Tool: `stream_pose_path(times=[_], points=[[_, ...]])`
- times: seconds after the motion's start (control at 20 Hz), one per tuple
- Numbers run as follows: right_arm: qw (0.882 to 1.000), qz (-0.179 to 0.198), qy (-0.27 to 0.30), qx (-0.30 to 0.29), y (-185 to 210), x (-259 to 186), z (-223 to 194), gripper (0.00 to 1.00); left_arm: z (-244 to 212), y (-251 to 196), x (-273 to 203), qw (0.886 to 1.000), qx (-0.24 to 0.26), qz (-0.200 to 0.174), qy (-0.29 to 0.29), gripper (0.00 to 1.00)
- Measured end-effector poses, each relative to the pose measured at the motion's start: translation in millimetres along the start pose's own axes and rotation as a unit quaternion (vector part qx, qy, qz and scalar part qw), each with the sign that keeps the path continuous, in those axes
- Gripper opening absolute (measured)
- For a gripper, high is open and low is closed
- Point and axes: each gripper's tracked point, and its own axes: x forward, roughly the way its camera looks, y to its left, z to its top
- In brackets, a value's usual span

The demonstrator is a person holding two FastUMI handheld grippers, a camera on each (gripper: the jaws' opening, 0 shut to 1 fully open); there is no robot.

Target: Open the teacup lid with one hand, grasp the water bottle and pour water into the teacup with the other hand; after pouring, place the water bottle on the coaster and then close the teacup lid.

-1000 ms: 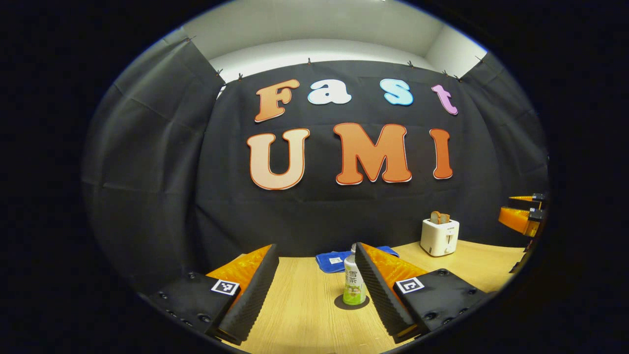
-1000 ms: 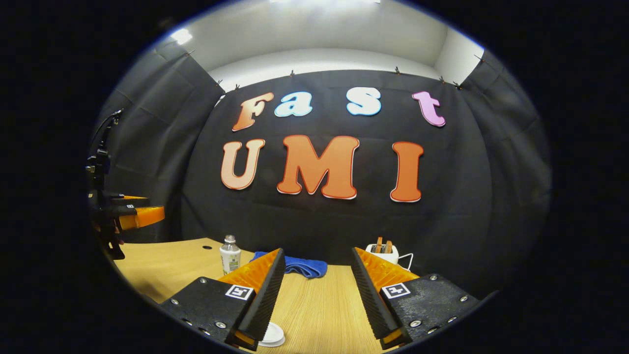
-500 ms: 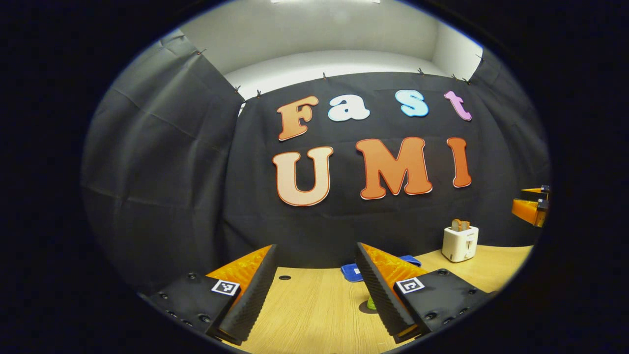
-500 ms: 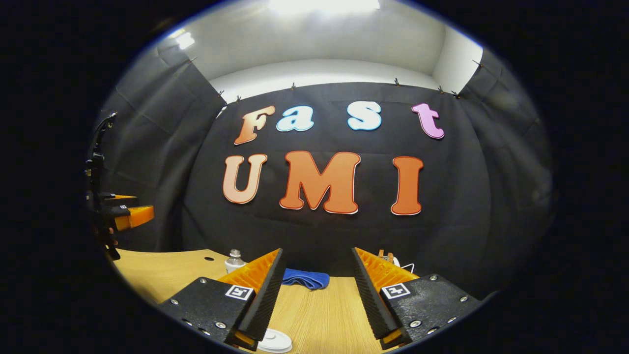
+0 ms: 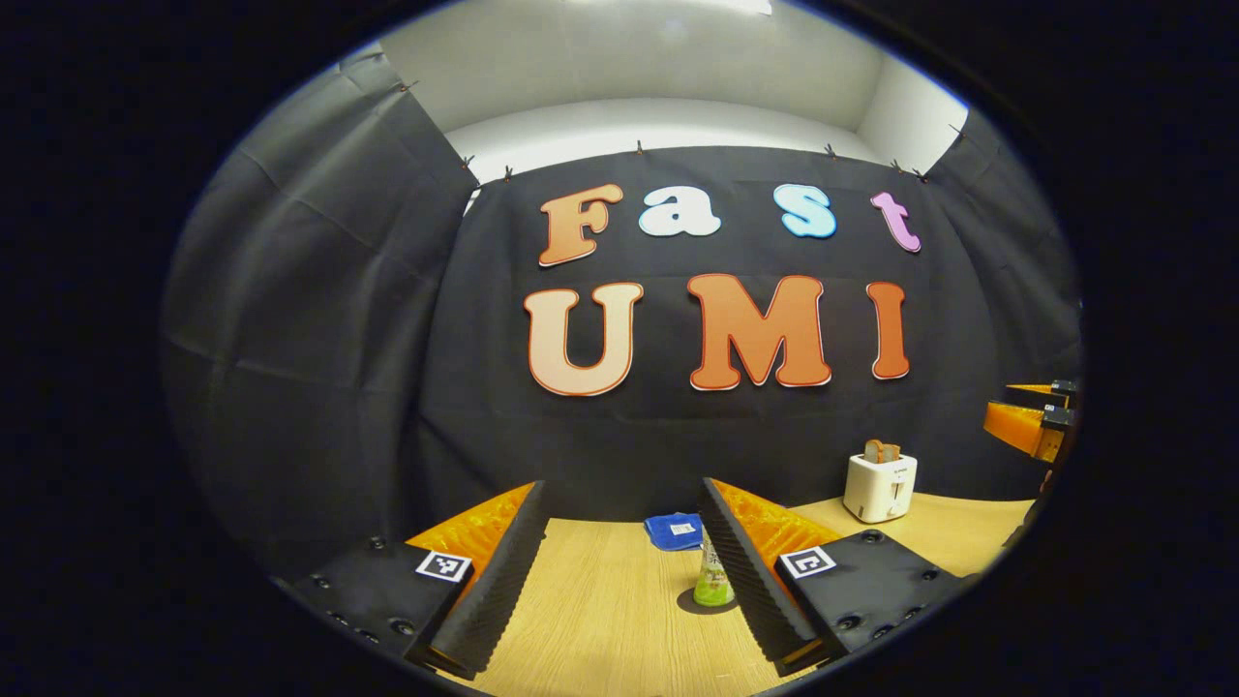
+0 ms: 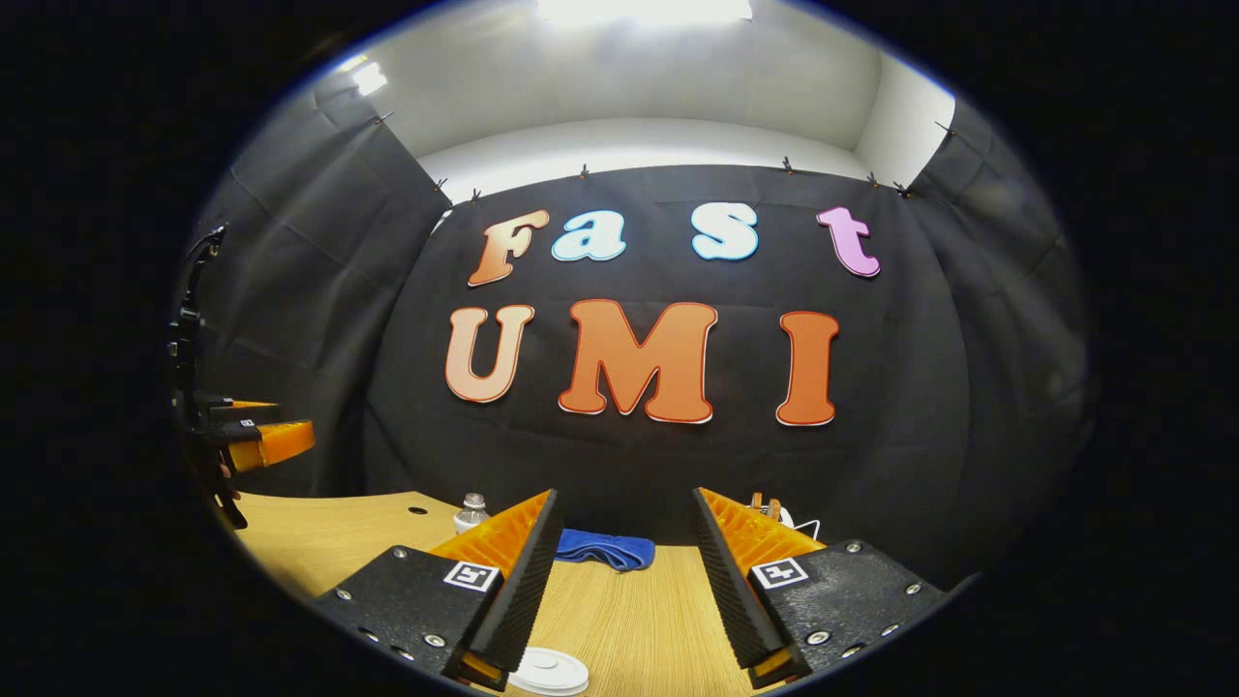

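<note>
Two grippers hang wide apart and empty above the wooden table (image 5: 600, 620). The left gripper (image 5: 619, 571) has the water bottle (image 5: 713, 581) low and right of centre, half hidden behind its right finger, standing on a dark round coaster (image 5: 699, 605). The right gripper (image 6: 619, 581) has the white teacup lid (image 6: 550, 670) at bottom centre. To begin well, I would lower the right gripper squarely over the lid and swing the left to centre the bottle. A blue cloth (image 5: 675, 530) and a white toaster (image 5: 879, 486) sit further back, out of the way.
</note>
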Motion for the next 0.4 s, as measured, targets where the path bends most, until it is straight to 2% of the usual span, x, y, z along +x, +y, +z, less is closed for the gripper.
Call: stream_pose_path(times=[0.1, 0.2, 0.35, 0.4], points=[[1.0, 0.001, 0.007, 0.003, 2, -2, -3, 0.8, 1, 1, -1, 1.0, -0.002, 0.004, 0.002, 0.96], [1.0, 0.001, 0.011, 0.004, 3, -4, -5, 0.8, 0, 8, -6, 1.0, -0.001, 0.02, 0.007, 1.0], [1.0, 0.004, 0.018, 0.008, 7, -5, -7, 0.8, 0, 0, -12, 1.0, -0.011, 0.016, 0.013, 0.99], [1.0, 0.006, 0.019, 0.009, 9, -5, -7, 0.8, 1, -1, -14, 1.0, -0.013, 0.015, 0.01, 0.96]])
